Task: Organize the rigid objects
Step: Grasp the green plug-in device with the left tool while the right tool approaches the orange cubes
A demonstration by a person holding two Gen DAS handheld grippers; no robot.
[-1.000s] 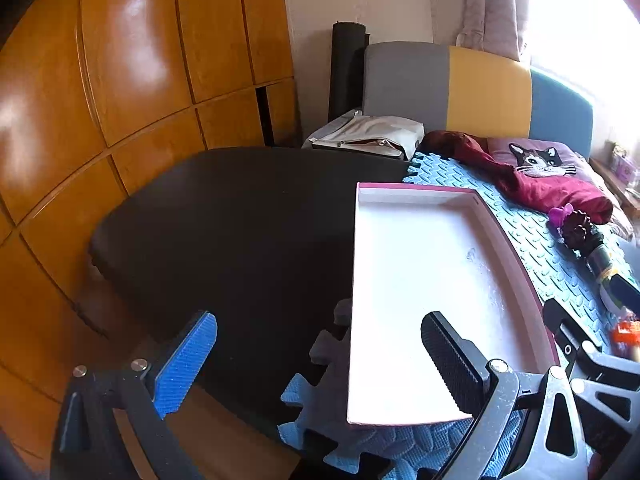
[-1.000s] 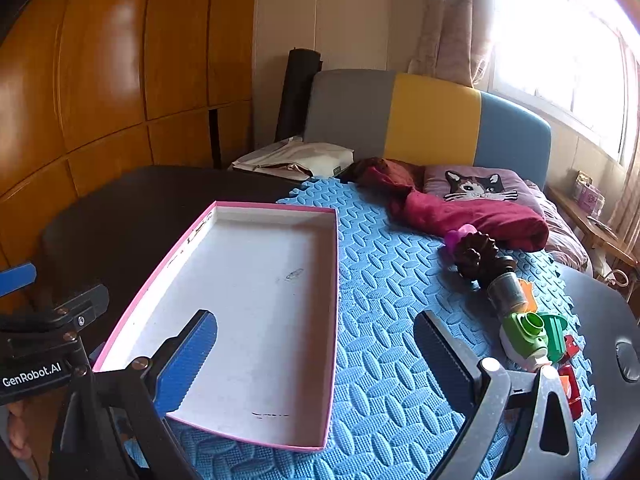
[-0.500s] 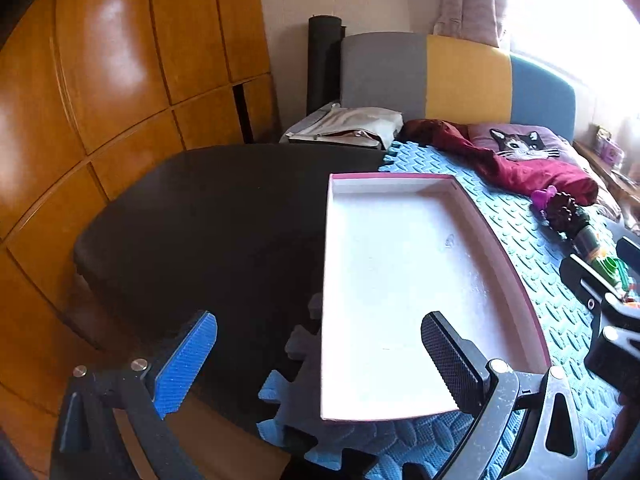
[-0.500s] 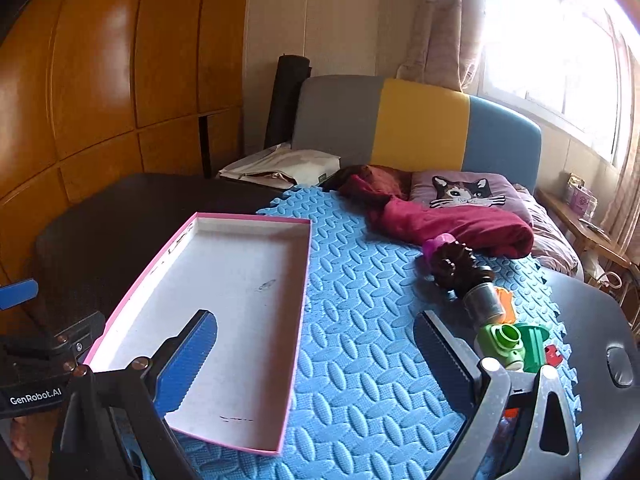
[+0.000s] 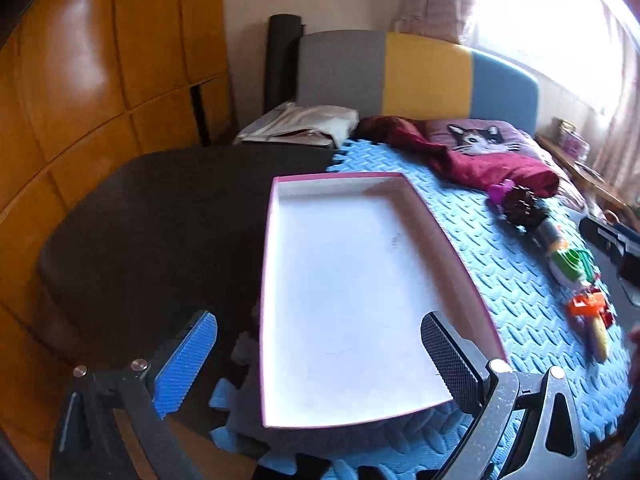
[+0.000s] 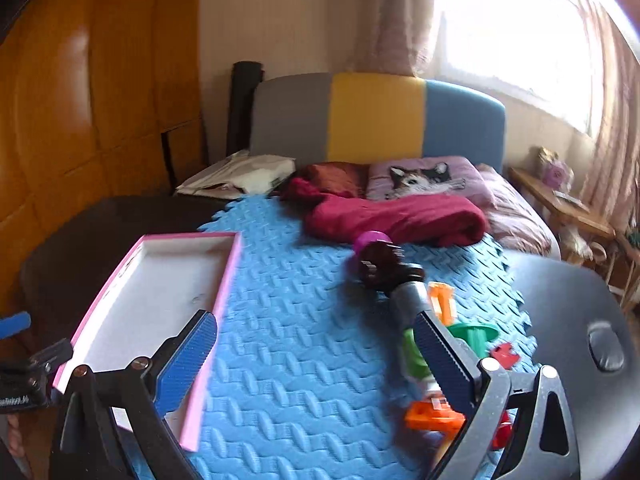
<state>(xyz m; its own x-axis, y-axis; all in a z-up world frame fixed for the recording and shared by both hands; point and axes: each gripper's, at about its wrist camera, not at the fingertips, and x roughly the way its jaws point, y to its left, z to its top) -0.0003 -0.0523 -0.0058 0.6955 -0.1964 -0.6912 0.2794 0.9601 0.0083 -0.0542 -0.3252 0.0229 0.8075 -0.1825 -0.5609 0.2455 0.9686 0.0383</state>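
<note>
Two grippers, both w/ jaws spread wide and nothing between the pads. Left gripper [image 5: 316, 360] hangs over the near end of the pink-rimmed white tray [image 5: 276, 264], blue pad on one side over the dark tabletop [image 5: 140, 220], black pad on the other over the tray's right rim; tray interior is bare. Right gripper [image 6: 316, 354] is above the blue foam mat [image 6: 296, 320], its right finger overlapping the toy pile in view, not touching as far as I can tell. Tray sits on the mat's left part, partly overhanging onto the dark tabletop, long side running away from the person. Toys lie in a loose row along the mat's right side, well apart from the tray: purple piece [image 6: 372, 238] farthest, then a dark spiky brush-like thing [image 6: 380, 264] w/ a grey cylinder [image 6: 412, 300] beside it, green plastic pieces [image 6: 472, 332], orange pieces [image 6: 434, 414], small red bit [image 6: 506, 354]. Right-wrist view is motion-blurred so small toys are hard to ID. Behind the mat: crumpled red cloth [image 6: 396, 216], cat-print pillow [image 6: 424, 178], grey/yellow/blue headboard [image 6: 376, 116], white bag [image 6: 248, 174] at left. Wooden panels [image 5: 100, 80] on the left wall, bright window [image 6: 520, 32] at right. Left gripper's body also shows at the bottom-left edge of the right-wrist view.
</note>
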